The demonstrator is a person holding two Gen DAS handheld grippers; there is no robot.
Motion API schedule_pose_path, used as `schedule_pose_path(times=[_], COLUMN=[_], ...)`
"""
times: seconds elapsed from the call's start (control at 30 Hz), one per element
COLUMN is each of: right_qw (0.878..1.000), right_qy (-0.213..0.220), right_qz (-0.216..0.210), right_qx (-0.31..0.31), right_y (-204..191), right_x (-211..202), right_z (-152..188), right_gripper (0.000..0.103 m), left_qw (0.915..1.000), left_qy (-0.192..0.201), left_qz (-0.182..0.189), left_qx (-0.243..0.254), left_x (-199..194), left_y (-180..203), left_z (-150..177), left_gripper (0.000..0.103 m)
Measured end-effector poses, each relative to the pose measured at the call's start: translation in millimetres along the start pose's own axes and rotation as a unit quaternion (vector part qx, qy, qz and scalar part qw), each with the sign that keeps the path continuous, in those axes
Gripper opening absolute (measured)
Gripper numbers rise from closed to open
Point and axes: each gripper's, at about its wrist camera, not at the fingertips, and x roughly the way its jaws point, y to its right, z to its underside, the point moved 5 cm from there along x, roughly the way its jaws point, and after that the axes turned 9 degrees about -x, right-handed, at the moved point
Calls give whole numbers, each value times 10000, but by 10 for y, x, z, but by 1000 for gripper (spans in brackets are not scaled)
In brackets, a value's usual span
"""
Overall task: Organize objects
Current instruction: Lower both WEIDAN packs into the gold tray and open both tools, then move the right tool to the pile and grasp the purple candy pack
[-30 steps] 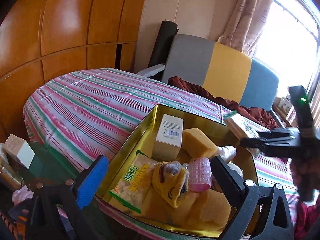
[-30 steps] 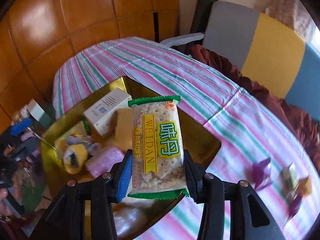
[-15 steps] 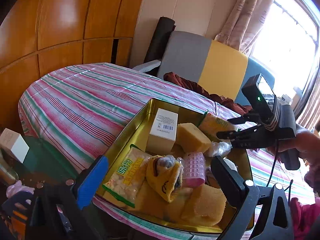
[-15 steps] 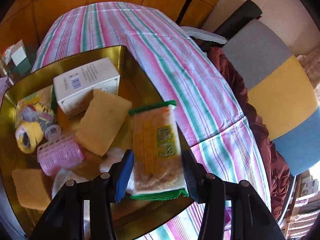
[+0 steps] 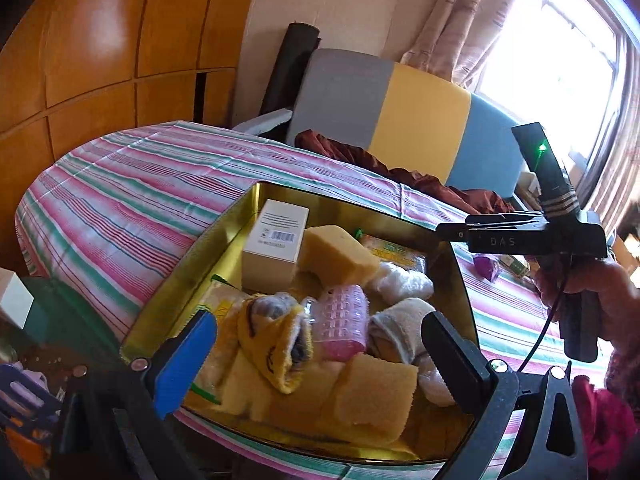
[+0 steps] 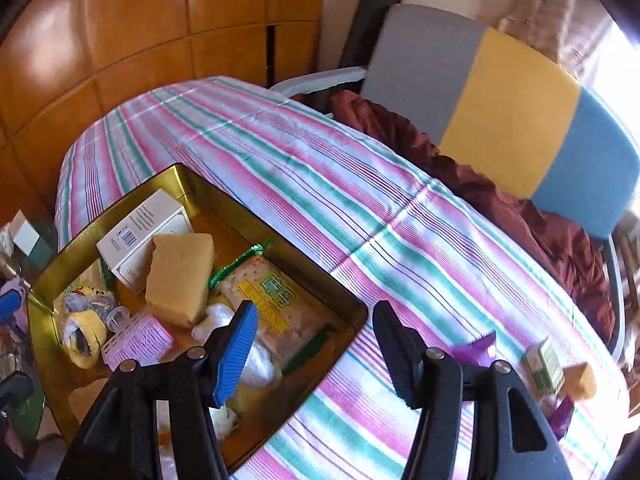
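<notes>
Opening my right gripper (image 6: 314,354), jaws empty, green-edged cracker packet (image 6: 276,304) lying just beyond in gold metal tin (image 6: 352,312), my left gripper (image 5: 320,354) spread apart, empty.

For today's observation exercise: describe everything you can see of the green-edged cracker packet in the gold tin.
The cracker packet is a clear plastic wrapper with crimped green ends and a yellow label with green characters; pale crackers show through. It lies flat inside the gold tin, near its far corner, beside the yellow sponge and against white wrapping. Nothing grips it; the right gripper, empty, is opening.
</notes>
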Motion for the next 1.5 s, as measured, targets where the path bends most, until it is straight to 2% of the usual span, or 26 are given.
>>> schedule_pose_path(times=[0.27, 0.4, 0.5, 0.67, 0.87, 0.97, 1.1, 1.2, 1.23, 1.33, 1.4, 1.5], right_qw=[9957, 9941, 9893, 9789, 9649, 9589, 9491, 9382, 9349, 9238, 9117, 8960], right_qy=[-14, -186, -380, -712, -1220, -1290, -1163, -968, -926, -612, -396, -169], right_qz=[-226, -107, -146, -143, -6, 148, 122, 47, 149, 511, 784, 934], right_qx=[903, 1059, 1400, 1911, 2324, 2524, 2924, 3322, 3422, 3744, 4015, 4337], right_y=[213, 327, 467, 715, 1025, 1210, 1496, 1765, 1876, 2262, 2502, 2769], right_x=[-210, -254, -268, -278, -286, -331, -376, -387, -391, -418, -425, -347], right_z=[372, 643, 891, 1385, 1982, 2178, 2344, 2396, 2401, 2383, 2379, 2376], right_gripper=[60, 60, 60, 60, 60, 60, 61, 68, 71, 71, 71, 71], left_qw=[9988, 9965, 9938, 9871, 9751, 9693, 9636, 9612, 9607, 9598, 9592, 9592], left_qy=[-208, -297, -389, -597, -943, -1082, -1249, -1346, -1373, -1446, -1477, -1491], left_qz=[327, 572, 707, 878, 1069, 1158, 1332, 1398, 1409, 1391, 1387, 1355], left_qx=[297, 533, 767, 1200, 1699, 1879, 1952, 1959, 1958, 1965, 1972, 1981], left_x=[44, 41, 49, 96, 212, 270, 309, 321, 325, 346, 354, 372], left_y=[348, 589, 781, 1108, 1510, 1691, 1877, 1957, 1976, 2009, 2017, 2025], left_z=[93, 152, 222, 372, 594, 681, 772, 831, 848, 909, 937, 955], left_gripper=[103, 103, 103, 103, 103, 103, 103, 103, 103, 103, 103, 103])
